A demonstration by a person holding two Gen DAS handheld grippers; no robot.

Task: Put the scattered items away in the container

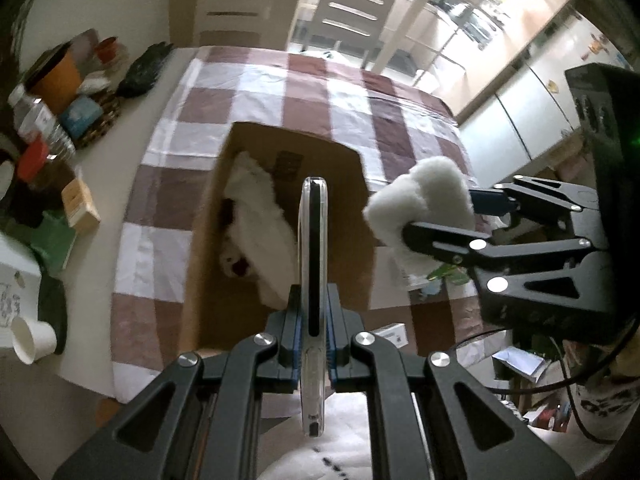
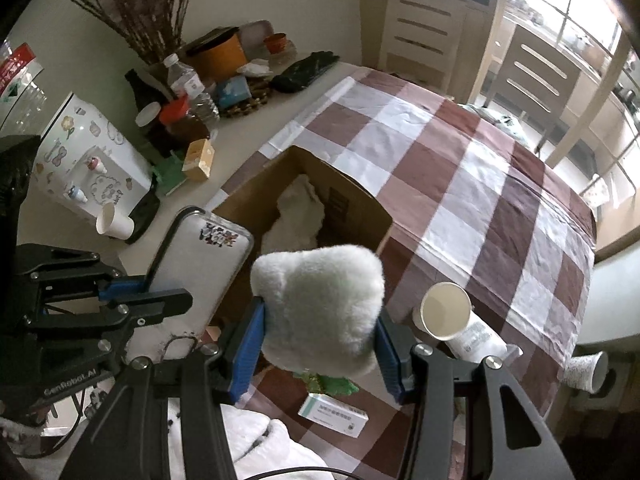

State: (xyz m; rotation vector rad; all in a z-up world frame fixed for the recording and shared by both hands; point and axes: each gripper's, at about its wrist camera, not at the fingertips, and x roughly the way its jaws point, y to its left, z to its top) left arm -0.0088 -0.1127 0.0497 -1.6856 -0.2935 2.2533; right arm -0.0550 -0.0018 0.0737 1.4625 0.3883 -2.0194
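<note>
The left gripper point(image 1: 314, 344) is clamped tight on a phone point(image 1: 314, 280) held edge-on, just above the near end of the cardboard box point(image 1: 256, 144). Beside it, the right gripper point(image 2: 320, 340) squeezes a white plush toy point(image 2: 320, 304) between its blue pads — poised over the box's near rim. Ahead of both, inside the box, lies another white plush point(image 2: 300, 212). Right of the right gripper, a paper cup point(image 2: 446, 312) rests on the checked cloth point(image 2: 460, 184); a medicine box point(image 2: 334, 414) lies below.

phone point(image 1: 314, 280) edge-up, gripped | white plush point(image 2: 320, 308) gripped | box point(image 2: 360, 208) open, holding fluffy toy point(image 2: 300, 212)
</note>
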